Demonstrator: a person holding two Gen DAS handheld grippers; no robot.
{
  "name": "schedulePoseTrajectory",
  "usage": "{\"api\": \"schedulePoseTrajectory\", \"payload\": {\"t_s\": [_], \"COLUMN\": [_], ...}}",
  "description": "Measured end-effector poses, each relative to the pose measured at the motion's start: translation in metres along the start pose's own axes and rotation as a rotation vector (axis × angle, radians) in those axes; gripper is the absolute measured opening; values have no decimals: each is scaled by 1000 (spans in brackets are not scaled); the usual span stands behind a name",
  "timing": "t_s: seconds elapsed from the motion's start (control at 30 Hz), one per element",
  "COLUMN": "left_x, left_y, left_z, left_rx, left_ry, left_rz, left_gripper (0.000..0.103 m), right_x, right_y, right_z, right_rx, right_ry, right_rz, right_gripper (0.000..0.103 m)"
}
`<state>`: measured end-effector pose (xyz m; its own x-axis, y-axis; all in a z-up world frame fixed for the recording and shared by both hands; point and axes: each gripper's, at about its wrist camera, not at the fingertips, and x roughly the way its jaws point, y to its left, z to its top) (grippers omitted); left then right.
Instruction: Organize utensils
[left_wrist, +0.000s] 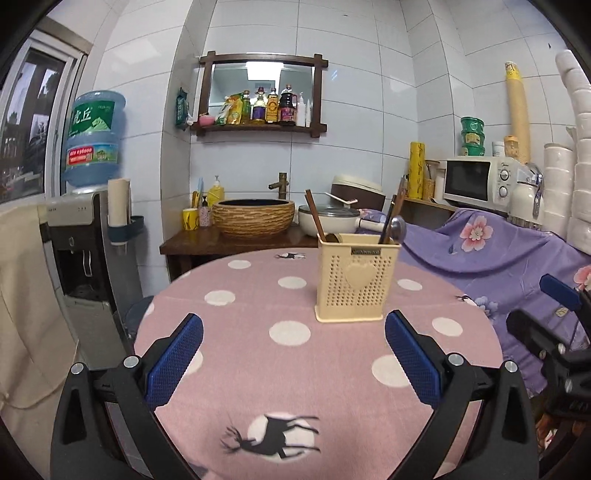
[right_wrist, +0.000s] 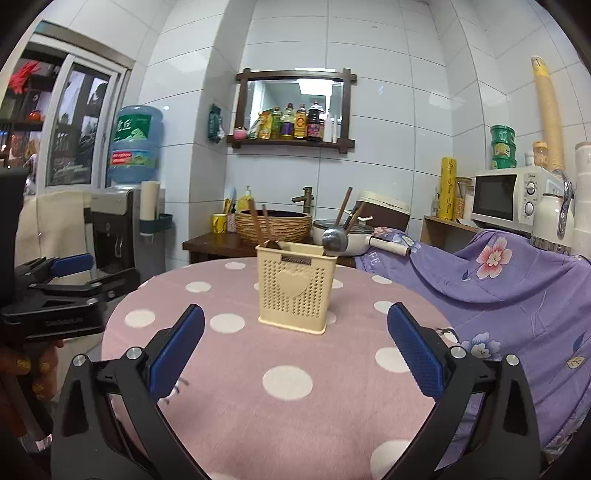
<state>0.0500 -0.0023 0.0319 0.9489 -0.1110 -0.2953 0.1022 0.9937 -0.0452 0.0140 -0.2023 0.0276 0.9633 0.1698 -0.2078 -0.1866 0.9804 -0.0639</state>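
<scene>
Your left wrist view sits low at the near edge of the table (left_wrist: 258, 369), looking almost level across it at the utensil holder (left_wrist: 357, 280), which stands near, just right of centre. Your right wrist view looks the same way from a spot further right, so the utensil holder (right_wrist: 297, 291) falls at centre. Both views share the holder, the table top and the basin (right_wrist: 273, 225) behind the holder.

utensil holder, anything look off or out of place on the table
Nothing stands out. The holder stands upright on the table, utensils leaning inside it, nothing loose on the cloth. Both grippers are open and empty.
</scene>
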Motion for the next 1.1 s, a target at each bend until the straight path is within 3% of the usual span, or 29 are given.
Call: {"api": "schedulePoseTrajectory", "payload": {"t_s": [0.27, 0.63, 0.87, 1.1], "left_x": [-13, -30, -34, -35], "left_y": [-5, -11, -9, -12], "left_z": [-23, -31, -32, -33], "left_rx": [-41, -14, -31, -26], "left_ry": [47, 14, 8, 10], "left_rz": [-12, -2, 7, 9], "left_gripper": [97, 97, 97, 97], "right_x": [-32, -48, -45, -50], "right_y": [5, -2, -5, -5], "right_z": [-18, -24, -25, -24], "right_rx": [-15, 66, 83, 80], "right_ry": [-32, -78, -56, -88], "right_rz": [-55, -51, -33, -41], "right_gripper": [97, 97, 97, 97]}}
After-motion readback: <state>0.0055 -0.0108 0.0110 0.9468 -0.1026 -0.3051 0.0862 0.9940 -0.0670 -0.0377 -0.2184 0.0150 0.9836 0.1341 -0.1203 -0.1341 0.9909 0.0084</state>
